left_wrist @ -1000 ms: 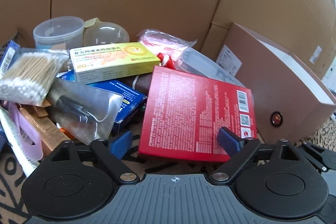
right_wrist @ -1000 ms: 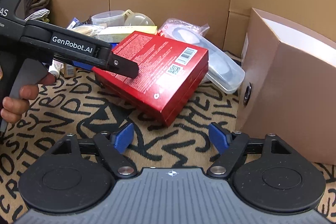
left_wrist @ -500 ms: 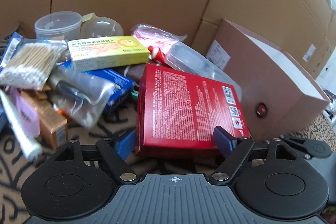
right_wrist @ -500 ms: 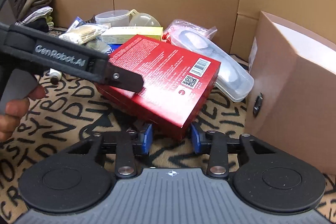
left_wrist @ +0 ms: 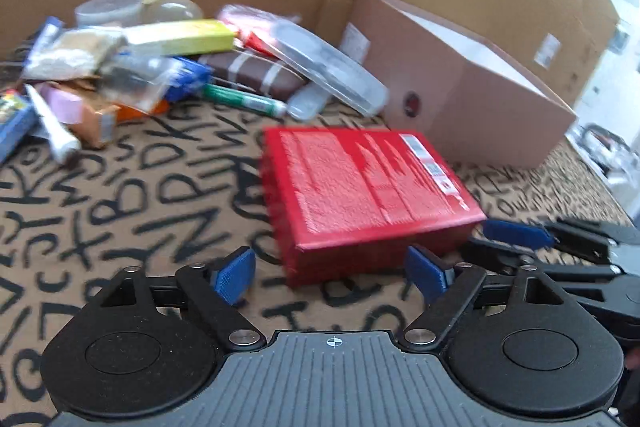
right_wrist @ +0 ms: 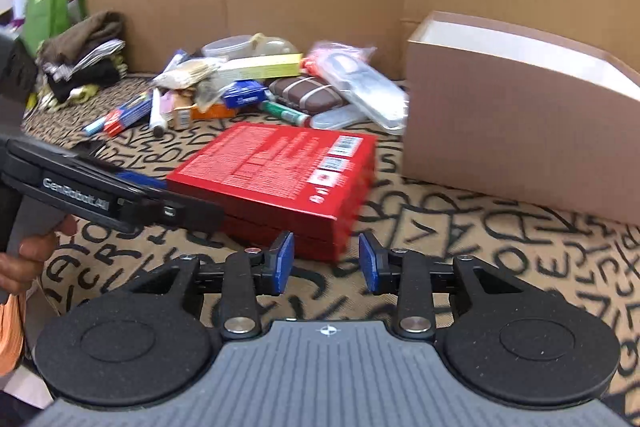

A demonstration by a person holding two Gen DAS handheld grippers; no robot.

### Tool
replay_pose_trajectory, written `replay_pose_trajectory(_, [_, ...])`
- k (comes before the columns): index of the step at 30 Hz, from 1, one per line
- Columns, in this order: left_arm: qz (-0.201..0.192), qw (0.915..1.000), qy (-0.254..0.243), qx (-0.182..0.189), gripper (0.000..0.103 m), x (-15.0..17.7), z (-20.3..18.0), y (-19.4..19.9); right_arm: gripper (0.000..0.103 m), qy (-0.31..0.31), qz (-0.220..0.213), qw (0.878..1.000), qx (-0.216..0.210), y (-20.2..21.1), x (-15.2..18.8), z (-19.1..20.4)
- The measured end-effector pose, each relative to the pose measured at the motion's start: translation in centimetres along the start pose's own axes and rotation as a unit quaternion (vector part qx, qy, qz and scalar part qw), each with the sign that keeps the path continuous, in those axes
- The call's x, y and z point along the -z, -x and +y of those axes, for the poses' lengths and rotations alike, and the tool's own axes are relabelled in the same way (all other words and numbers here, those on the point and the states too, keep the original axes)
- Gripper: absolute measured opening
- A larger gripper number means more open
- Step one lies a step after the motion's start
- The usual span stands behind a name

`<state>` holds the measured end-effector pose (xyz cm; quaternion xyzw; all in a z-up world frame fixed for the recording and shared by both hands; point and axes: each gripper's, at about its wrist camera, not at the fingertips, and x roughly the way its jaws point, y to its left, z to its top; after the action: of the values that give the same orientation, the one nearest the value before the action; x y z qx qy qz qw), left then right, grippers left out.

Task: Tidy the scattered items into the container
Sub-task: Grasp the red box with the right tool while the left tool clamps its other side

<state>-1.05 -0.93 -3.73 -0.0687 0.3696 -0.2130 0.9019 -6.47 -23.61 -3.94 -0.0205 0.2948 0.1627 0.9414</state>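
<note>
I see the red box (left_wrist: pixel 368 195) lying flat on the letter-patterned mat (left_wrist: pixel 120 195), out in the open and away from the pile of small things (left_wrist: pixel 160 67) at the far left. It sits near the brown cardboard box (left_wrist: pixel 460 99), which stands open on the far right, but the two do not touch.

My left gripper (left_wrist: pixel 331 273) is released. Its jaws have just been opening wider, and the near end of the red box lies just in front of them. The blue pads do not press on it.

My right gripper (right_wrist: pixel 327 263) is half closed with a small gap. The near corner of the red box (right_wrist: pixel 280 179) is right in front of that gap, but the pads are not squeezing it, so it holds nothing.

From the right camera I see the left gripper (right_wrist: pixel 132 199) reaching in from the left beside the red box, with a hand (right_wrist: pixel 28 259) on its handle.
</note>
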Motion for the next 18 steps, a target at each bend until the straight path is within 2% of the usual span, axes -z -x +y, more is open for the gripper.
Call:
replay_pose_trajectory(2, [-0.007,0.9997,0.022,-0.002,0.091,-0.7,0.8,0.4,0.041,-0.002,-0.003,1.000,-0.003,-0.1,-0.2,0.0])
replay_pose_trajectory(4, [-0.009,0.9994,0.034,0.005,0.093,-1.4,1.3,0.4,0.050,0.004,-0.007,1.000,-0.011,-0.4,-0.2,0.2])
replay_pose_trajectory(5, [-0.009,0.9993,0.036,0.008,0.093,-1.8,1.4,0.3,0.050,0.006,-0.010,1.000,-0.014,-0.7,-0.2,0.4])
replay_pose_trajectory(11, [0.019,0.9995,0.011,0.022,0.094,-2.9,0.6,-1.9,0.054,0.016,-0.014,0.999,-0.031,-1.6,-0.1,0.3])
replay_pose_trajectory(14, [0.026,0.9994,0.000,0.025,0.102,-3.4,0.0,-3.0,0.056,0.023,-0.008,0.999,-0.036,-2.0,-0.2,0.1])
replay_pose_trajectory(18, [0.040,0.9979,0.015,0.048,0.103,-3.7,0.1,-4.3,0.059,0.025,0.001,0.999,-0.044,-2.3,-0.4,-0.5])
